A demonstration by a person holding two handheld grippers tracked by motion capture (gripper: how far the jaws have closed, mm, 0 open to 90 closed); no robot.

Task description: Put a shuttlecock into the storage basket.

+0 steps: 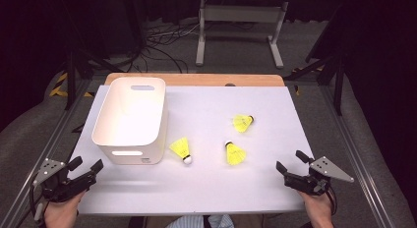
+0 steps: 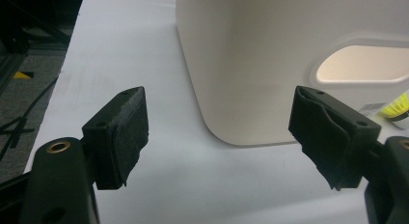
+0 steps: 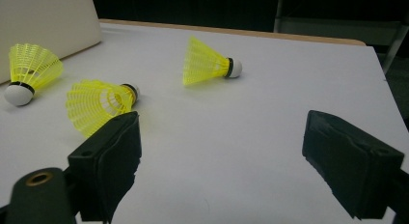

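The left gripper (image 1: 88, 165) is being held wide open, empty, before the white bin (image 1: 130, 119), whose small label (image 1: 144, 160) is too blurred for reading; three yellow shuttlecocks (image 1: 181, 149) (image 1: 235, 152) (image 1: 243, 122) are lying mid-table; the right gripper (image 1: 291, 160) is being held agape, empty.

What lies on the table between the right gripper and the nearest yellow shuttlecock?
Nothing: in the high view, bare white table separates the right gripper from the shuttlecock.

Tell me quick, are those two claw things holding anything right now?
Left gripper: open, holding nothing.
Right gripper: open, holding nothing.
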